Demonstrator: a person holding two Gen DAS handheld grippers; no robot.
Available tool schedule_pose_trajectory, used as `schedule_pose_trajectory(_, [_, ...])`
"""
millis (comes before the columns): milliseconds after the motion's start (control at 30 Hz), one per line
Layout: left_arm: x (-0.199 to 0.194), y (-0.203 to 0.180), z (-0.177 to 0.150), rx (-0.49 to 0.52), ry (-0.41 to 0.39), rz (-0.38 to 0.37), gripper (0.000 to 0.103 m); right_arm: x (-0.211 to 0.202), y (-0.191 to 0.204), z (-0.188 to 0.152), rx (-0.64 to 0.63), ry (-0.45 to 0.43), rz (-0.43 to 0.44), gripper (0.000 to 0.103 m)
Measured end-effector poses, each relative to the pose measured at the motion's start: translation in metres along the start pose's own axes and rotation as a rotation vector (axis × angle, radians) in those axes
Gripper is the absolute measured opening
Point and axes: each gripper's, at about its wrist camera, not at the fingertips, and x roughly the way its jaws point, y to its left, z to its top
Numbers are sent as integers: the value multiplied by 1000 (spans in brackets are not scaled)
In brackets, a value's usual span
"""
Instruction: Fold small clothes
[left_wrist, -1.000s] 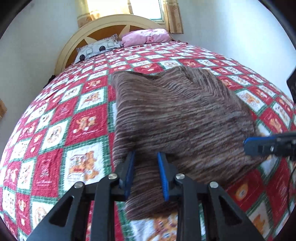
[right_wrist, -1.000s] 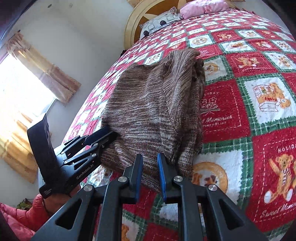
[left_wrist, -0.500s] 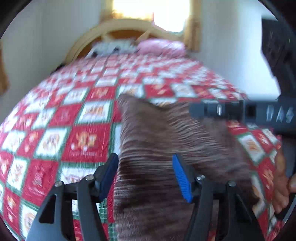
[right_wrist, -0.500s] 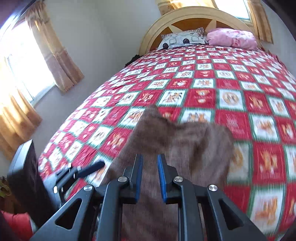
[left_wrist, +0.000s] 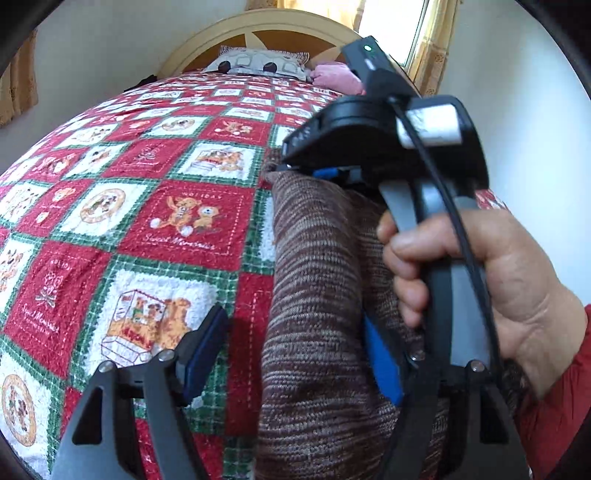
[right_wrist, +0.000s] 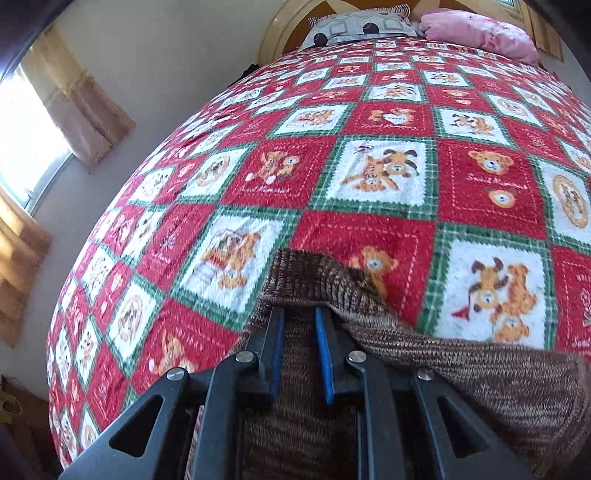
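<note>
Brown knit garment (right_wrist: 295, 413) between right gripper (right_wrist: 300, 354) pads.

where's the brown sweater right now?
On the patchwork bedspread near the foot of the bed. The brown sweater fills the lower centre of both wrist views, pinched in the right gripper.

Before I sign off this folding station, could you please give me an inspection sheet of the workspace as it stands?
Surface: bed under a red, green and white teddy-bear quilt.
Job's things: brown knit garment lying on the quilt.
Clutter: nothing seen on the quilt.
Grippers: left gripper opening, garment between its jaws, pads not pressing; right gripper shut on the garment's edge.
Cables: black cable along the right gripper's handle.
Surroundings: patterned pillow, pink pillow, arched headboard, curtained window.
</note>
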Motion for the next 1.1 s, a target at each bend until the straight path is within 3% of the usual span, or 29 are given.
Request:
schedule_pose_trajectory(167, [1,-1,1,15,4,3,82,-17,-2,-4,27,-43,15,17])
schedule_pose_trajectory(300, [1,5,0,-6,5,-24,82,-86,-8,-19,37,-128,106,18])
schedule_pose_trajectory(433, [0,2,-1,-3,5,-19,83,-139,-26,-58,-29,-127,25,18])
schedule_pose_trajectory(567, [0,3,-1,-5,4,-20,84,-145,-63,-111,-6,-53,-103,18])
schedule_pose_trajectory(700, [2,1,-1,7,10,-17,89,-171,-102,-151,201,-156,21,18])
schedule_pose_trajectory(867, [4,-2,-1,22,22,-24,97,-198,-106,-177,364,-286,72,19])
schedule_pose_trajectory(1000, [6,-5,-1,36,30,5,103,-206,-99,-190,403,-327,91,44])
schedule_pose_trajectory(1100, [6,-8,-2,44,30,26,103,-201,-96,-197,403,-304,58,44])
